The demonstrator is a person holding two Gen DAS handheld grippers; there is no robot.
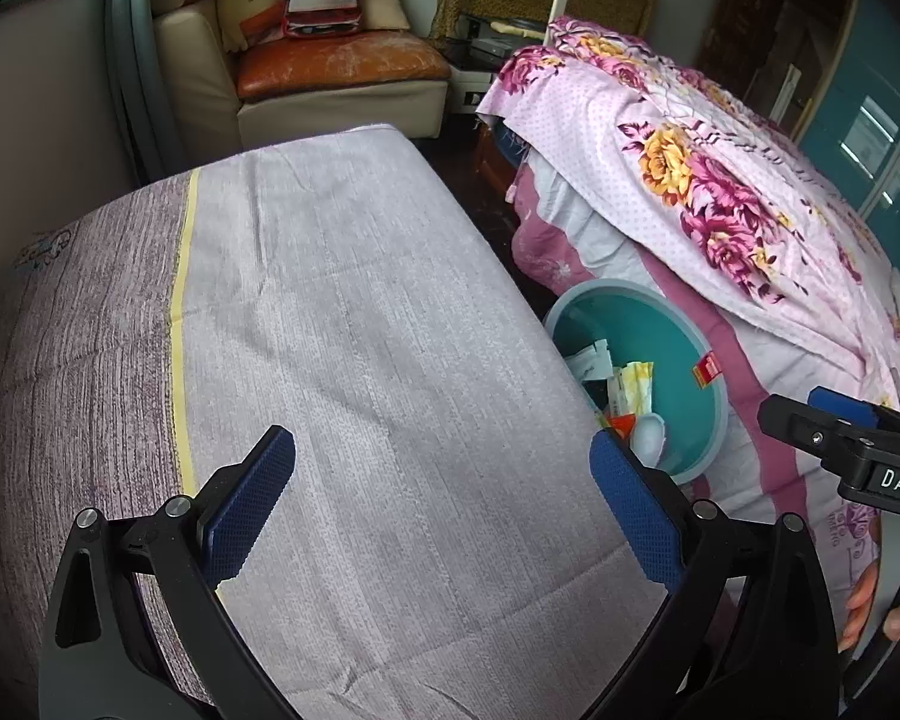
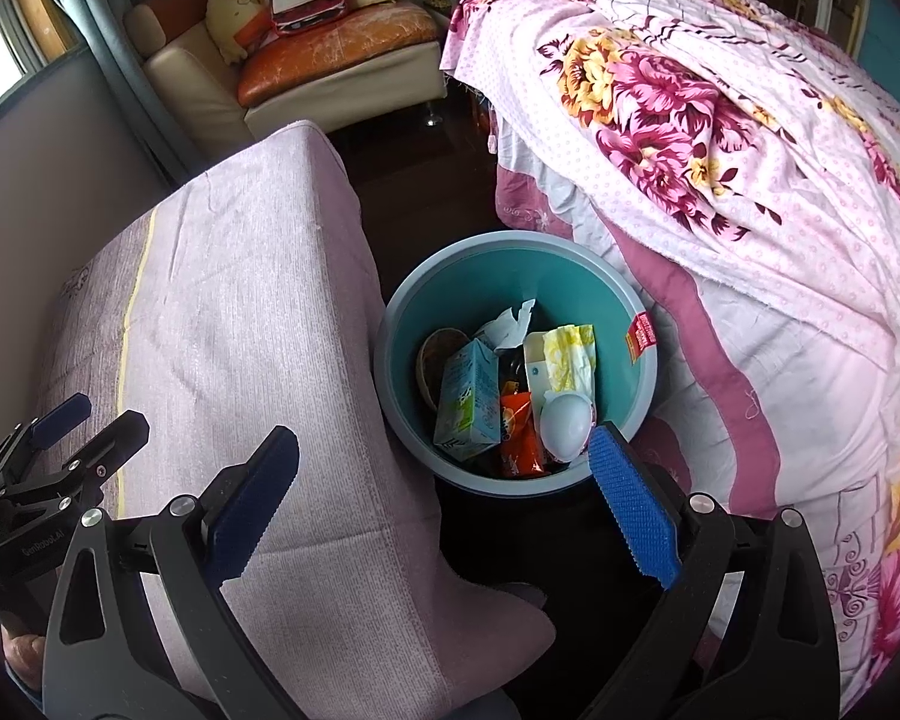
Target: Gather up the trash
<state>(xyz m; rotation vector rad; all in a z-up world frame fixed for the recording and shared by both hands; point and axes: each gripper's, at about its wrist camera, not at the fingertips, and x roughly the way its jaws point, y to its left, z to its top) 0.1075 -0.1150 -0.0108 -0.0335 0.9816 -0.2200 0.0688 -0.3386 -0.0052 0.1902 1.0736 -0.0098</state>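
Beside the flowered bed (image 2: 720,138), my teal bin (image 2: 642,384) holds trash; both left tongs (image 1: 444,504) and right tongs (image 2: 444,504) spread, empty.

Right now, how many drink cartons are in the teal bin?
1. A light blue-green carton leans at the left inside the bin, beside an orange wrapper. Others may lie hidden beneath the trash.

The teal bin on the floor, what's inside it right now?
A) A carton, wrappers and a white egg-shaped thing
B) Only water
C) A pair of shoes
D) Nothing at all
A. The right wrist view looks down into the teal bin, and a small carton, an orange wrapper, a yellow-patterned wrapper and a white egg-shaped thing lie piled in it.
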